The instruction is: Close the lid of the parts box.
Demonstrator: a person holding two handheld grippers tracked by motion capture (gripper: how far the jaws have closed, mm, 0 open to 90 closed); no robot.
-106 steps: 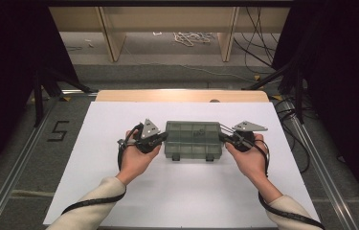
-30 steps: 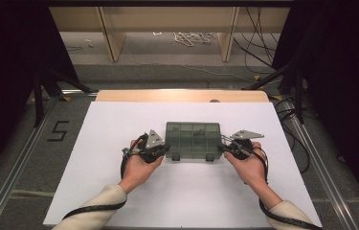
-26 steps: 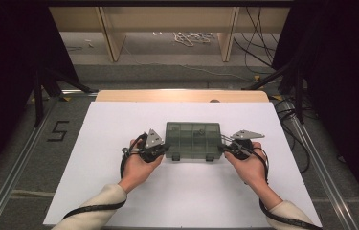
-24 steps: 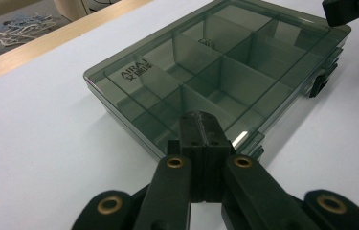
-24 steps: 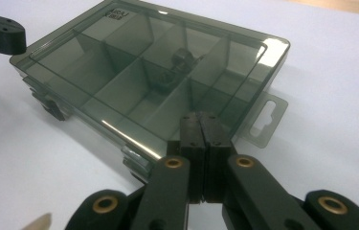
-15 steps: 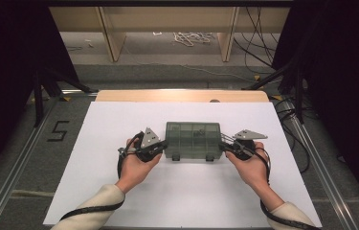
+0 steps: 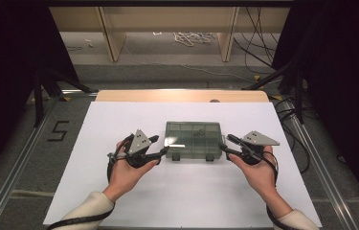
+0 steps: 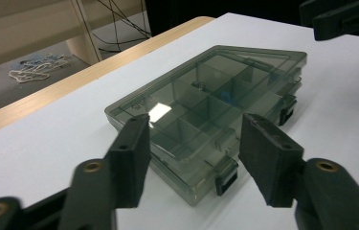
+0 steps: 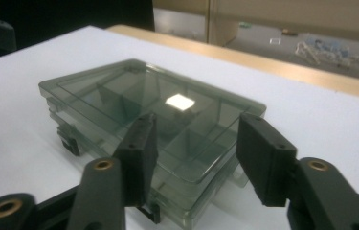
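White desk [image 7: 119, 201] carries a smoky compartment box [image 7: 194, 139] at centre, long axis left to right. Left gripper [image 7: 160, 146] and right gripper [image 7: 226, 143] flank its ends, jaws just opened, apart, gripping nothing; both equally near.

A shallow box [image 7: 193, 139] of smoky grey, see-through plastic lies flat on the white tabletop [image 7: 119, 115], about midway between the left and right edges and a little nearer the far edge. Its lid is closed. Dividers split the inside into small compartments. Two dark latches sit on the near long side.
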